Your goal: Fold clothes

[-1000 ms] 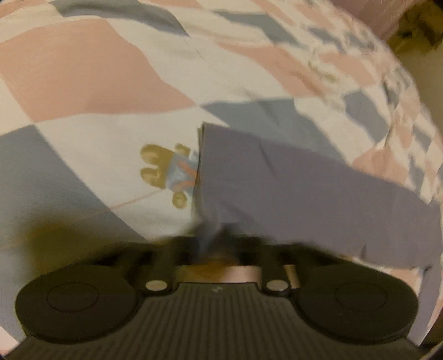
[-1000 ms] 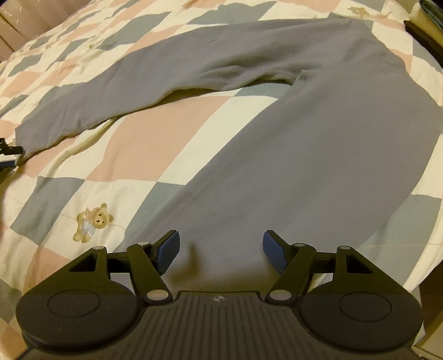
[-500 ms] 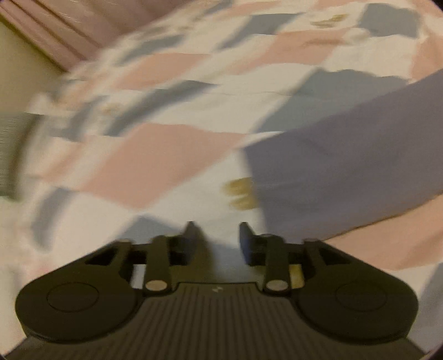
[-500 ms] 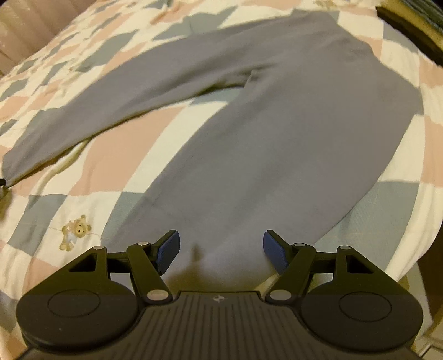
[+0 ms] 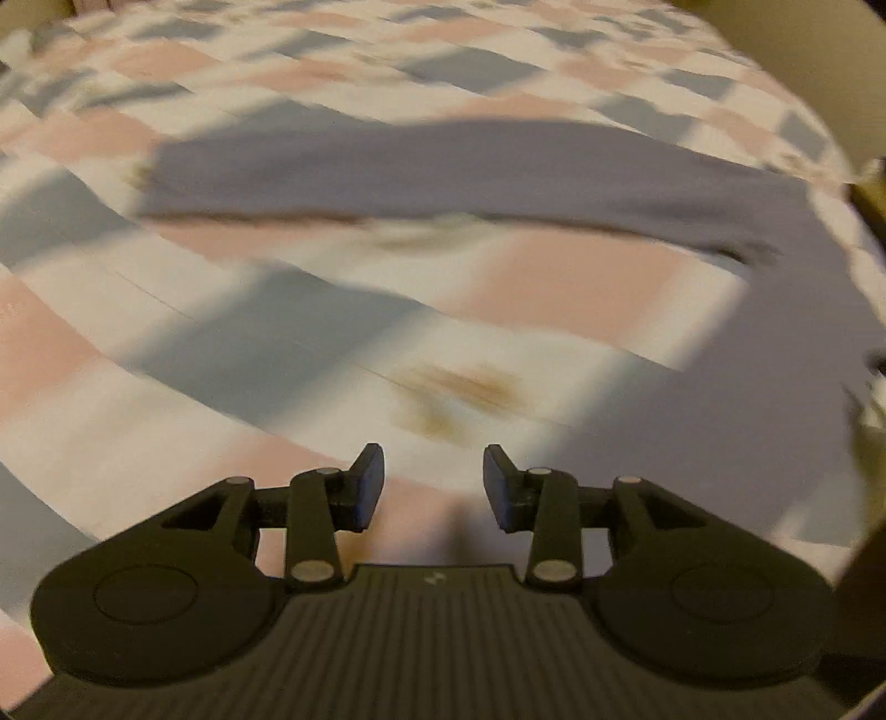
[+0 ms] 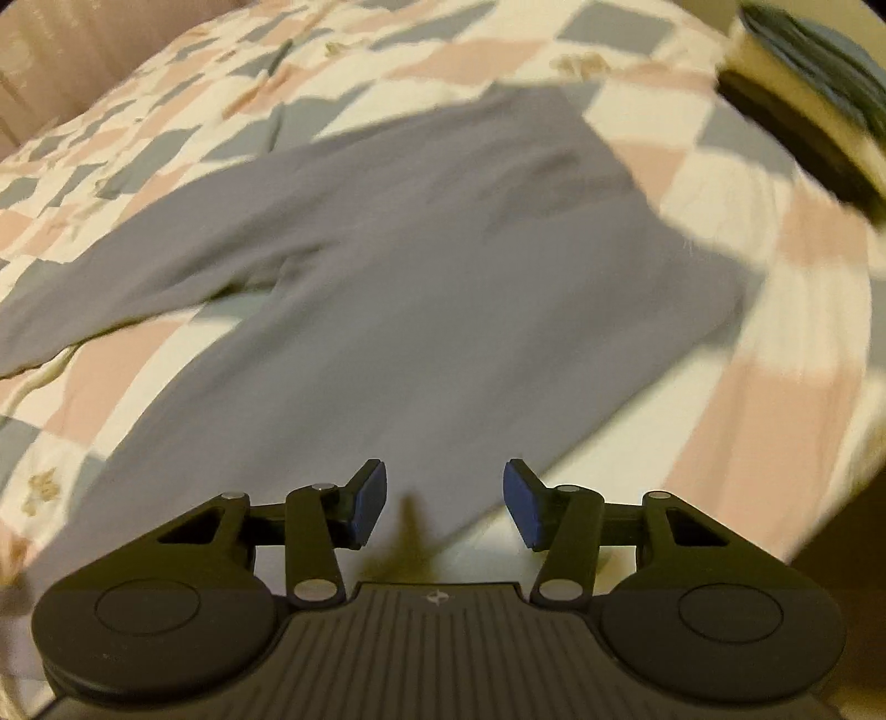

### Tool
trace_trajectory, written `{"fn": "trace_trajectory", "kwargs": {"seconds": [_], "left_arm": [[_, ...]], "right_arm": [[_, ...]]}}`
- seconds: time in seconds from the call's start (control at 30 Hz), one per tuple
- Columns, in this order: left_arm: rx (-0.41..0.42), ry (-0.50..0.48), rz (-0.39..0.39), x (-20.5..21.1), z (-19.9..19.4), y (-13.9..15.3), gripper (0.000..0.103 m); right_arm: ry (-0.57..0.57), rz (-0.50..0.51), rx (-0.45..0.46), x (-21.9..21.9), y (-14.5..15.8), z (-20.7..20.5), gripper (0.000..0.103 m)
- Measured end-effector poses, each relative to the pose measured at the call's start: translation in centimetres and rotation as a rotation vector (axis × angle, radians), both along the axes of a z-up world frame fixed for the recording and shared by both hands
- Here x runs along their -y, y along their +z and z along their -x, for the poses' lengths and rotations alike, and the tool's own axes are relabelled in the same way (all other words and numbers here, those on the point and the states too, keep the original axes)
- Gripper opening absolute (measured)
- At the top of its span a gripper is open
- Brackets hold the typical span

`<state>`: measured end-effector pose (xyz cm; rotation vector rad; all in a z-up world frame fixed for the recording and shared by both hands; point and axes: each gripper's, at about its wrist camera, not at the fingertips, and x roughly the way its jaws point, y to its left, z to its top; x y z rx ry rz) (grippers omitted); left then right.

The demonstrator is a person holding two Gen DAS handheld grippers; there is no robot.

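Note:
Grey trousers point(image 6: 443, 288) lie spread flat on a checked bedspread point(image 6: 775, 399), waist end to the upper right, one leg running toward me and the other stretching off to the left. My right gripper point(image 6: 443, 501) hovers over the hem of the near leg; its jaws are closing with nothing pressed between the pads. In the blurred left wrist view the far leg point(image 5: 443, 171) crosses the upper part and the near leg point(image 5: 775, 387) fills the right side. My left gripper point(image 5: 433, 487) hangs over the bare bedspread point(image 5: 166, 399), part open and empty.
A dark stack of folded items point(image 6: 814, 99) sits at the bed's upper right corner. A bear print point(image 5: 459, 393) marks the cover just ahead of my left gripper. Pink curtain or wall point(image 6: 83, 50) runs behind the bed at the upper left.
My left gripper let go of the leg cuff, opened, and swept away so both legs now lie ahead of it. My right gripper slid along the near leg and its jaws narrowed.

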<state>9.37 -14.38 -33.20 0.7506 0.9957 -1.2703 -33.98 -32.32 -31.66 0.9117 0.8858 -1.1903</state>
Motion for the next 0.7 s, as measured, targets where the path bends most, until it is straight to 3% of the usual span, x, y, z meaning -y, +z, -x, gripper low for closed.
{"fn": "trace_trajectory", "kwargs": {"seconds": [0.1,0.17,0.23,0.37,0.4,0.43,0.5,0.53,0.63,0.7], "left_arm": [[0.011,0.043,-0.053,-2.0,3.8,-3.1,0.038],[0.044,0.116,-0.146,-4.0,4.2,-5.4,0.039],[0.046,0.217,-0.17,-6.1,3.5,-5.3,0.039],[0.101,0.341,-0.214,-7.8,3.1,-1.7,0.044],[0.106,0.353,-0.215,-7.8,3.3,-0.5,0.052],[0.111,0.361,-0.203,-7.7,3.7,1.2,0.064],[0.106,0.352,-0.148,-7.3,5.0,4.1,0.077],[0.1,0.343,-0.116,-7.1,5.7,5.6,0.078],[0.065,0.317,-0.062,-6.5,7.5,8.7,0.087],[0.039,0.302,-0.053,-6.6,8.8,10.2,0.087]], "right_arm": [[0.096,0.026,-0.028,3.1,-1.7,1.6,0.053],[0.15,0.0,-0.094,4.6,-3.6,2.7,0.054],[0.171,-0.05,-0.167,5.4,-5.3,4.3,0.054],[0.109,-0.049,-0.142,4.6,-4.1,7.0,0.059],[0.092,-0.046,-0.128,4.2,-3.4,7.5,0.059],[0.087,-0.035,-0.097,3.4,-2.4,7.5,0.059],[0.084,-0.009,-0.023,1.7,-0.3,7.3,0.068],[0.085,0.003,0.017,0.7,0.9,7.1,0.074],[0.103,0.017,0.103,-2.3,3.8,6.0,0.079],[0.106,0.017,0.129,-4.5,5.3,5.2,0.08]]}}
